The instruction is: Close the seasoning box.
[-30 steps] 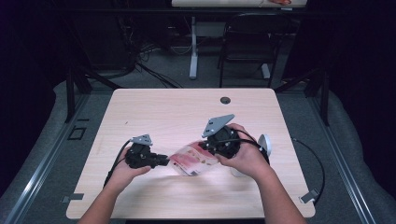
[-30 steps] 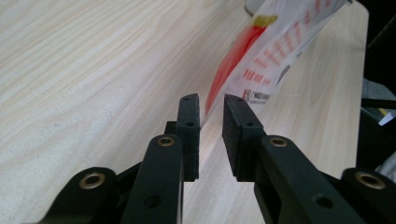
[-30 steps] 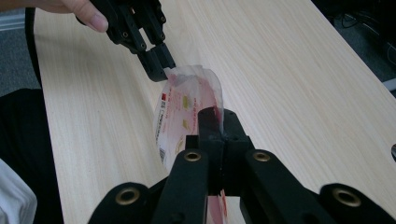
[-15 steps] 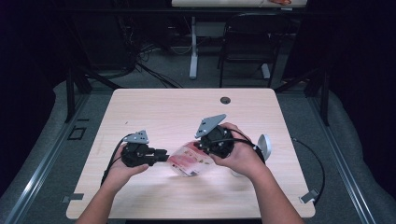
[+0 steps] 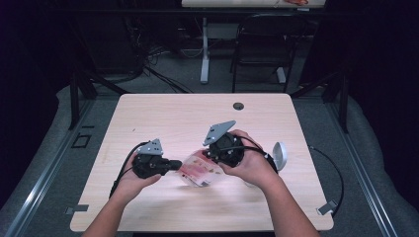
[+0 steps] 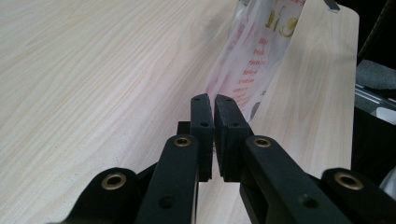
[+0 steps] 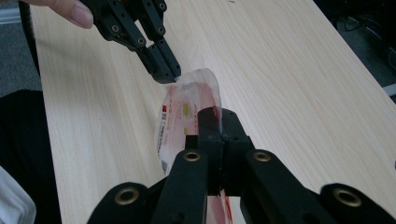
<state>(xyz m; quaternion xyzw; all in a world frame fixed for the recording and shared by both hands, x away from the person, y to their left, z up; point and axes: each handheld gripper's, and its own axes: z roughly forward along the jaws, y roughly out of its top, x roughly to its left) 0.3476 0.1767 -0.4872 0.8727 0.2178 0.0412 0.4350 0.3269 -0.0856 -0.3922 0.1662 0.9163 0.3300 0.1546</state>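
Observation:
A clear plastic bag with red print hangs just above the light wooden table, held between both grippers. My right gripper is shut on its right end; in the right gripper view the black jaws pinch the film of the bag. My left gripper has just been closing its jaws, and they now stand shut on the bag's left edge. In the left gripper view its tips meet, with the bag stretching away beyond them. The left gripper also appears far off in the right gripper view, nipping the bag's far rim.
A white rounded object lies on the table just right of the right hand. A dark cable hole sits near the far edge. A chair and a table leg stand beyond the table.
The left gripper has risen a little and shut its jaws on the bag's left edge. The right gripper still holds the bag, which now hangs stretched between the two.

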